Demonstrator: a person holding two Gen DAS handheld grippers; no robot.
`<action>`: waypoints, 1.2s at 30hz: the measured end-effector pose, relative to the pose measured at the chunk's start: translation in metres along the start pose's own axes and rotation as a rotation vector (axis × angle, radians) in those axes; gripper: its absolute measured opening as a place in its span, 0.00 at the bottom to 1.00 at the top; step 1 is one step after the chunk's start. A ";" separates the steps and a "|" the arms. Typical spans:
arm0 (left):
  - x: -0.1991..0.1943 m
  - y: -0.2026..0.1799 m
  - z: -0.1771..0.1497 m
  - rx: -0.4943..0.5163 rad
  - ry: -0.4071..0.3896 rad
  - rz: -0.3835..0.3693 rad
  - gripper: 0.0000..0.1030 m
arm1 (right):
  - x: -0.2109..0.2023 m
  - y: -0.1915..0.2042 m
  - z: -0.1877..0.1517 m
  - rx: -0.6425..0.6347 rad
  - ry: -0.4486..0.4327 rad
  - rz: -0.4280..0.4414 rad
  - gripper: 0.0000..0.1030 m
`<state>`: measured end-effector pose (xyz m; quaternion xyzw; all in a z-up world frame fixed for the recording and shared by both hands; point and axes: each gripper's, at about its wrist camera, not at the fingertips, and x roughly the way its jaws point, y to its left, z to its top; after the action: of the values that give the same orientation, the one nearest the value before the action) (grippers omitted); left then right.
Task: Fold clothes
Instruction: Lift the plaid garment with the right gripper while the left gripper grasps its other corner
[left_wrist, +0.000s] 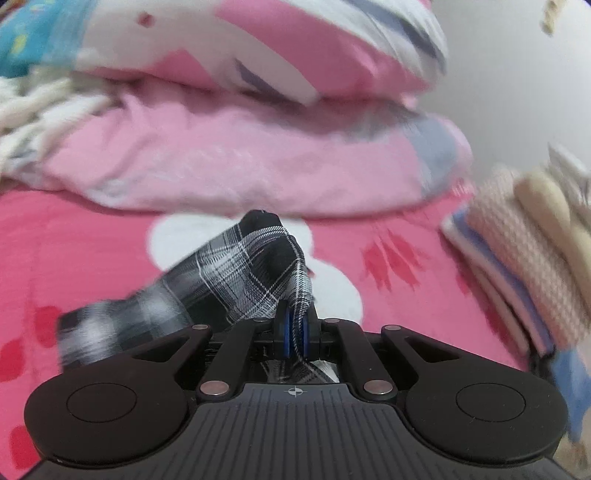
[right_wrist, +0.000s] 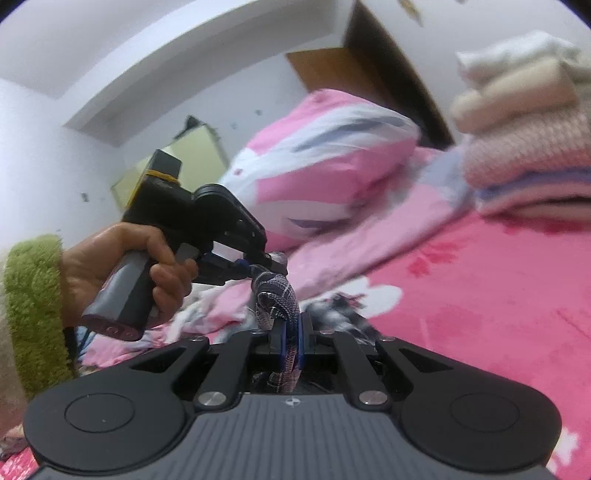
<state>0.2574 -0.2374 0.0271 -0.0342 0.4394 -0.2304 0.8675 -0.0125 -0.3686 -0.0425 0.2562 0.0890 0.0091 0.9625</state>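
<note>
A black-and-white plaid garment (left_wrist: 236, 273) is lifted above the pink bed. My left gripper (left_wrist: 295, 332) is shut on one edge of it, the cloth pinched between the blue pads. In the right wrist view my right gripper (right_wrist: 291, 343) is shut on another bunched edge of the plaid garment (right_wrist: 277, 295). The left gripper (right_wrist: 255, 266), held in a hand with a green fuzzy sleeve, is just beyond and to the left of it, also gripping the cloth. The rest of the garment hangs blurred below.
A pink flowered bedsheet (left_wrist: 406, 295) lies under everything. Pink and white pillows (left_wrist: 258, 166) are stacked behind. A pile of folded knit clothes (left_wrist: 524, 266) sits at the right, seen too in the right wrist view (right_wrist: 524, 147). A wooden headboard (right_wrist: 388, 66) and white wall are behind.
</note>
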 end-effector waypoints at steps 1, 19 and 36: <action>0.008 0.001 -0.003 -0.001 0.021 -0.005 0.09 | 0.004 -0.007 -0.004 0.029 0.011 -0.011 0.05; -0.134 0.126 -0.091 -0.296 -0.064 -0.084 0.44 | -0.001 -0.093 -0.008 0.390 0.098 0.005 0.12; -0.050 0.169 -0.148 -0.441 0.179 -0.441 0.70 | 0.139 -0.100 0.053 0.156 0.772 0.188 0.69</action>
<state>0.1791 -0.0439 -0.0699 -0.2952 0.5352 -0.3143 0.7264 0.1311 -0.4725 -0.0700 0.3134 0.4204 0.1857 0.8310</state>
